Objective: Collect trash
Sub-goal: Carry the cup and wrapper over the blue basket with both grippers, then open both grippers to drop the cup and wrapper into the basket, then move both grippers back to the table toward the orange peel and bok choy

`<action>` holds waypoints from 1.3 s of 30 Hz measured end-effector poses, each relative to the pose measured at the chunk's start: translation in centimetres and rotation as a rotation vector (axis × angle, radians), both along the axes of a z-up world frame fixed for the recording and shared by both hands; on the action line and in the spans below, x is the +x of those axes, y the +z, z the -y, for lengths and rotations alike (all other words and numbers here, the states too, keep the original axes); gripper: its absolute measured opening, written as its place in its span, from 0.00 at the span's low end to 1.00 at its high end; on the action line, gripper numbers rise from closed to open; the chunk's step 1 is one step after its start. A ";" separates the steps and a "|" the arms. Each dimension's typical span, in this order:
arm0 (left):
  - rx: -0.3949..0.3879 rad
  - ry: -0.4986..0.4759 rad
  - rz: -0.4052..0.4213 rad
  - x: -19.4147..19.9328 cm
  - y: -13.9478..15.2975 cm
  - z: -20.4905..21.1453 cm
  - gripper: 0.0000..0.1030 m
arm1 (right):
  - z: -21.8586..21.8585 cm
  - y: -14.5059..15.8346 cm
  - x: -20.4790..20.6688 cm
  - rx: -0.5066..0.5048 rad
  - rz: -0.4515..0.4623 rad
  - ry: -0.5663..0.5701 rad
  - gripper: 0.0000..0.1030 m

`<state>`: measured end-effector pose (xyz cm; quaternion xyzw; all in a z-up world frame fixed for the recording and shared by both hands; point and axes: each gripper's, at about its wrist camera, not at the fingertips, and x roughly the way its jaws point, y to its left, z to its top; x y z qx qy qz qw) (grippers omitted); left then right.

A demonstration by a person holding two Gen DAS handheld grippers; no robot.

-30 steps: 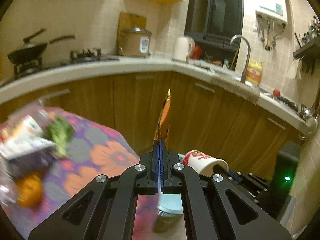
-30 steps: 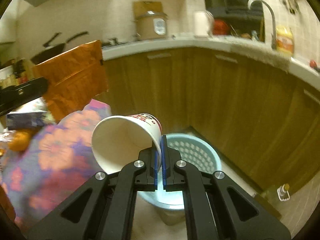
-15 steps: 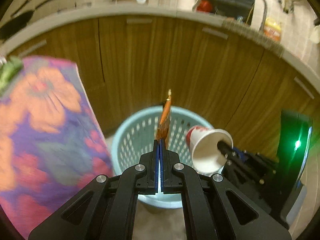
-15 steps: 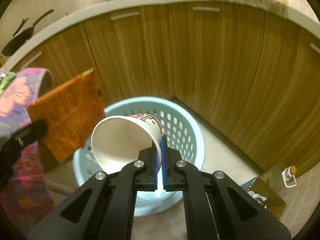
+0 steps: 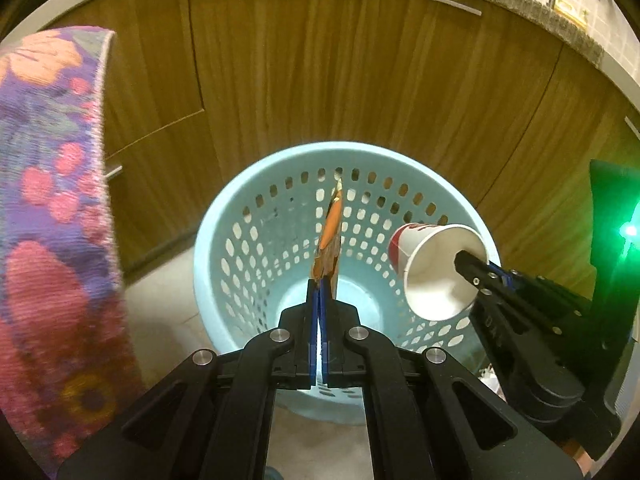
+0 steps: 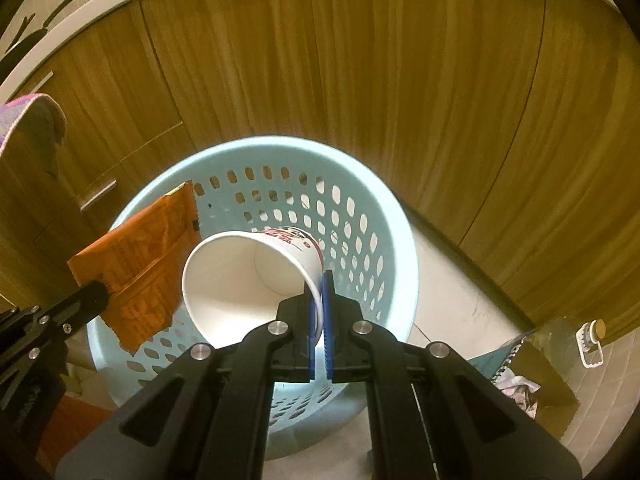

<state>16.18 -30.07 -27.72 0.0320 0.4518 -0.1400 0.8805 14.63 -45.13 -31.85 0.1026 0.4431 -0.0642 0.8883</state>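
A light blue perforated basket (image 5: 224,240) stands on the floor below both grippers; it also shows in the right wrist view (image 6: 392,232). My left gripper (image 5: 319,296) is shut on an orange wrapper (image 5: 330,236), seen edge-on, held over the basket's mouth. In the right wrist view the wrapper (image 6: 136,264) hangs flat at the left. My right gripper (image 6: 319,292) is shut on the rim of a white paper cup (image 6: 244,280) with red print, tilted over the basket. The cup (image 5: 436,268) also shows at the right of the left wrist view.
Wooden cabinet doors (image 5: 360,80) curve behind the basket. A floral purple tablecloth (image 5: 44,200) hangs at the left. A cardboard box with crumpled paper (image 6: 536,380) and a small bottle (image 6: 592,340) sit on the tiled floor at the right.
Both grippers have moved down and forward from the table side to above the basket, still holding the wrapper and the cup. The basket now looks larger and nearer.
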 end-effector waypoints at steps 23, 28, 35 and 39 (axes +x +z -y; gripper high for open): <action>-0.077 0.006 -0.002 -2.8 3.8 -0.1 0.18 | 0.7 3.4 -1.8 0.025 0.018 0.013 0.24; -0.148 0.019 0.029 -5.0 7.8 -0.9 0.20 | 0.8 6.2 -2.5 0.040 0.052 0.001 0.28; -0.247 0.012 0.152 -8.0 15.3 -3.2 0.29 | -2.3 13.2 -3.5 0.005 0.177 0.042 0.45; -0.287 0.037 0.228 -9.0 19.2 -6.0 0.31 | -5.3 16.9 -3.9 -0.004 0.240 0.079 0.45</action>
